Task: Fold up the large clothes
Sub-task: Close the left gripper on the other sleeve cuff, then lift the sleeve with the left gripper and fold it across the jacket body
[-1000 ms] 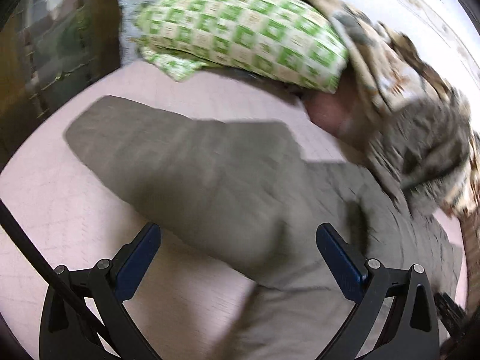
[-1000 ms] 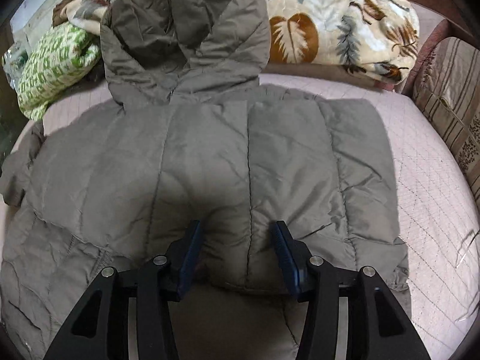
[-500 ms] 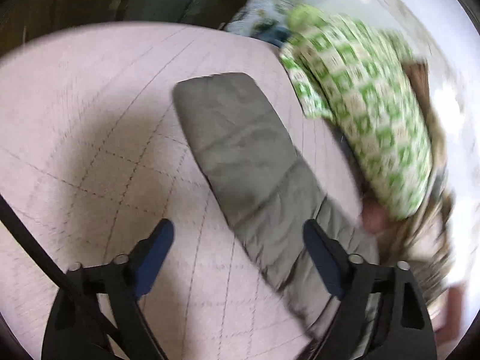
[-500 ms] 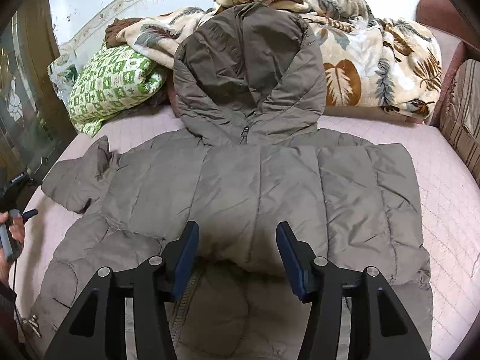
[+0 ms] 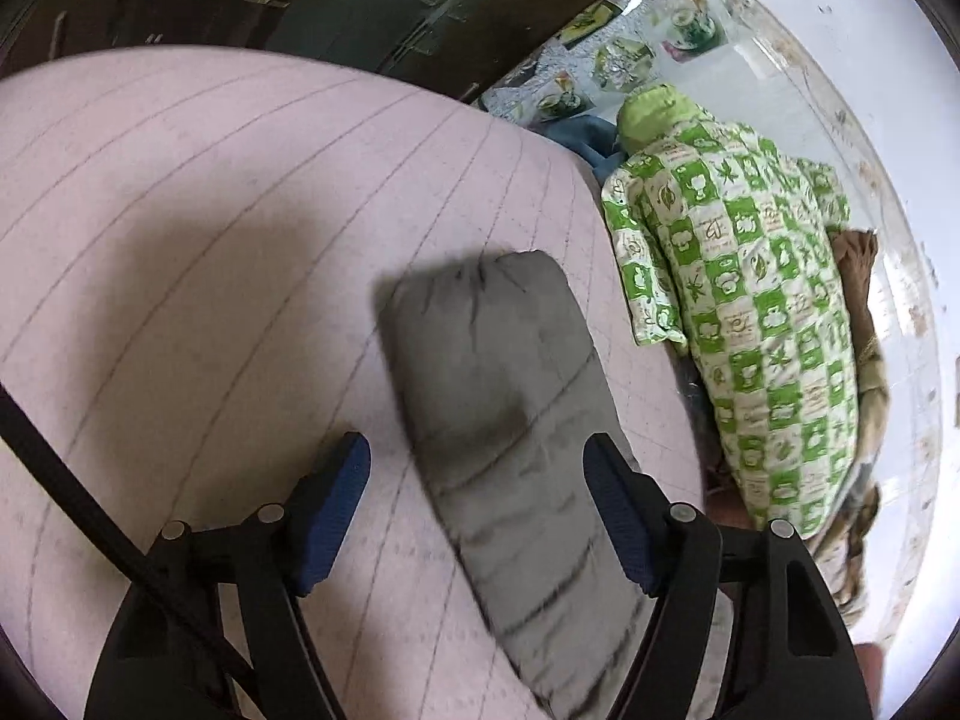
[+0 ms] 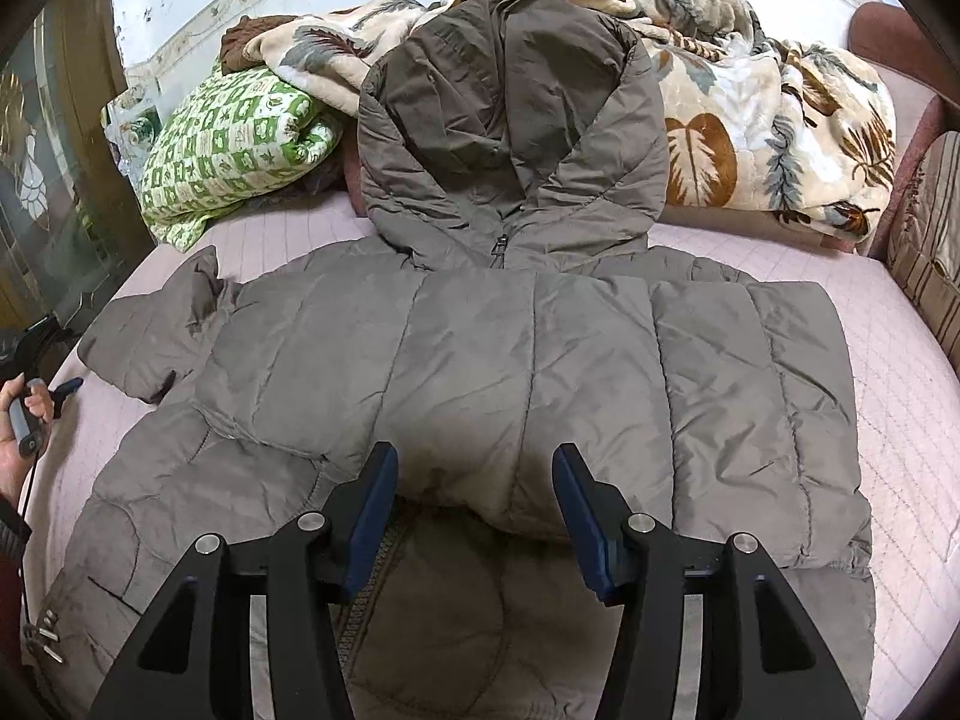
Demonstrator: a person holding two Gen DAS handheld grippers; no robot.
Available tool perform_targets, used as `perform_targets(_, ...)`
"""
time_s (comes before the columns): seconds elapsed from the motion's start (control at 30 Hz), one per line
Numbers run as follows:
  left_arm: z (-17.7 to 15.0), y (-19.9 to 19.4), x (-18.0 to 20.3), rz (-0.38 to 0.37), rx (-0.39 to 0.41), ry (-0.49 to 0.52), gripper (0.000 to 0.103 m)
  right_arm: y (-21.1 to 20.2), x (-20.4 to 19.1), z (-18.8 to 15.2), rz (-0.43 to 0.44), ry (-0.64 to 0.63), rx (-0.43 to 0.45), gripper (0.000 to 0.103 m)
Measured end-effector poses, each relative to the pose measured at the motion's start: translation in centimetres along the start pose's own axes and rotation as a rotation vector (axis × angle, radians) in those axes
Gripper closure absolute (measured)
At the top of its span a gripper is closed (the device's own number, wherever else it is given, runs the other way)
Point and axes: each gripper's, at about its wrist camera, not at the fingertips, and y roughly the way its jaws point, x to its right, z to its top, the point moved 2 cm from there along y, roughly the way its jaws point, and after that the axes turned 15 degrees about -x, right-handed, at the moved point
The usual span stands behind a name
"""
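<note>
A grey-brown hooded puffer jacket [image 6: 480,348] lies spread on the bed, its right side folded across the front and its hood [image 6: 510,120] resting on the blankets behind. My right gripper [image 6: 474,462] hovers open over the folded edge near the hem. The jacket's left sleeve [image 5: 498,396] stretches out flat on the bed cover. My left gripper [image 5: 477,450] straddles that sleeve a little behind the cuff. Its jaws are closing with the sleeve between them, and the pads do not press on it. A hand [image 6: 15,420] holding the left gripper shows at the right wrist view's left edge.
The pink quilted bed cover [image 5: 180,240] extends to the left of the sleeve. A green-and-white checked pillow [image 5: 738,324] and a leaf-patterned blanket [image 6: 750,120] are piled against the wall. A striped cushion [image 6: 924,264] sits at the right, a glass door [image 6: 36,180] at the left.
My left gripper swung from the jacket's body out along the sleeve toward the cuff, rolled, and its jaws narrowed. My right gripper drew back and rose slightly, bringing the hood into view.
</note>
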Motion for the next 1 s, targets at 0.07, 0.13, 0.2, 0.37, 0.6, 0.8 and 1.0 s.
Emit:
perform_targets(0.07,0.5,0.7,0.4,0.012,0.008,0.013,0.03,0.1,0.1,-0.1,-0.002,-0.002,-0.001,0.045)
perform_targets(0.13,0.9,1.4,0.9,0.024,0.017,0.033,0.03,0.1,0.2,-0.2,-0.002,-0.003,0.0,0.045)
perform_targets(0.2,1.0,1.7,1.0,0.067,0.028,0.052,0.044,0.1,0.3,-0.2,-0.003,0.0,0.001,0.045)
perform_targets(0.37,1.3,2.2,0.9,0.115,0.036,0.069,0.082,0.7,0.9,-0.1,-0.002,0.026,-0.013,0.045)
perform_targets(0.6,0.3,0.3,3.3,0.129,0.09,0.15,0.091,0.6,1.1,-0.1,-0.002,0.036,-0.004,0.045)
perform_targets(0.8,-1.8,-3.4,8.2,0.088,0.141,0.268,0.092,0.1,1.8,0.1,0.001,0.063,0.005,0.045)
perform_targets(1.0,-7.0,-7.5,14.7,0.046,0.182,0.423,0.092,-0.6,3.0,0.3,0.002,0.105,0.017,0.045)
